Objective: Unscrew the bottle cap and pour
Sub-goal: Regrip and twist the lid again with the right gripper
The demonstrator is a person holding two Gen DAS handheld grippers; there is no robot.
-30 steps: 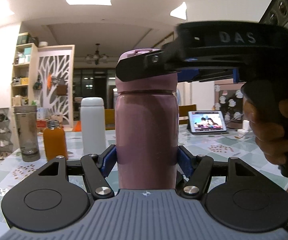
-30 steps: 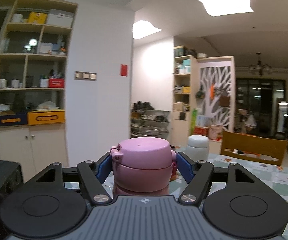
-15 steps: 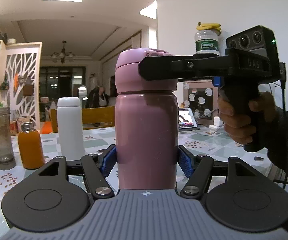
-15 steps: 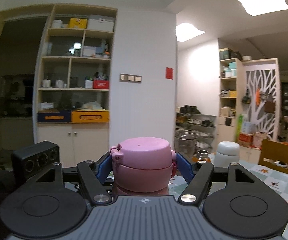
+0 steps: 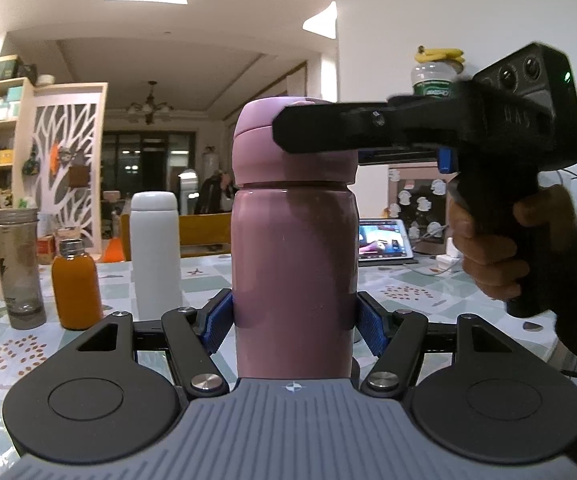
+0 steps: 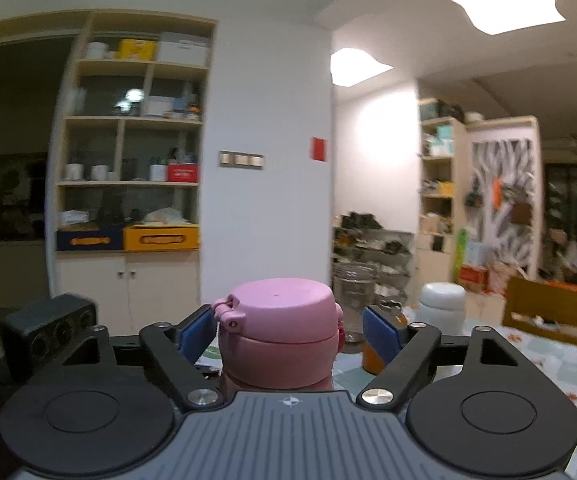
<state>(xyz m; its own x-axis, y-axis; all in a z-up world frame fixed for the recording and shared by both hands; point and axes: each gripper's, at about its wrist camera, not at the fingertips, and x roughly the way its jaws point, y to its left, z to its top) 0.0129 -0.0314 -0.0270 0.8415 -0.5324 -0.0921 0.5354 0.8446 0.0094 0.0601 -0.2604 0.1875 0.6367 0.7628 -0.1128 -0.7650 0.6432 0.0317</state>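
A pink insulated bottle (image 5: 294, 276) stands upright between the blue pads of my left gripper (image 5: 294, 322), which is shut on its body. Its pink flip cap (image 5: 284, 140) sits on top. My right gripper (image 5: 368, 132) reaches in from the right at cap height. In the right wrist view the pink cap (image 6: 282, 340) sits between the blue pads of my right gripper (image 6: 288, 334), and a small gap shows on each side of the cap, so the jaws stand open around it.
On the patterned table (image 5: 408, 292) stand a white bottle (image 5: 156, 256), an orange bottle (image 5: 74, 284) and a clear grey tumbler (image 5: 16, 264) at the left. A tablet (image 5: 384, 240) stands behind at the right. A wooden chair back (image 5: 204, 230) is behind the table.
The bottle and both grippers have swung back a little to the left. My right gripper's pads have opened slightly off the cap. The left grip is unchanged.
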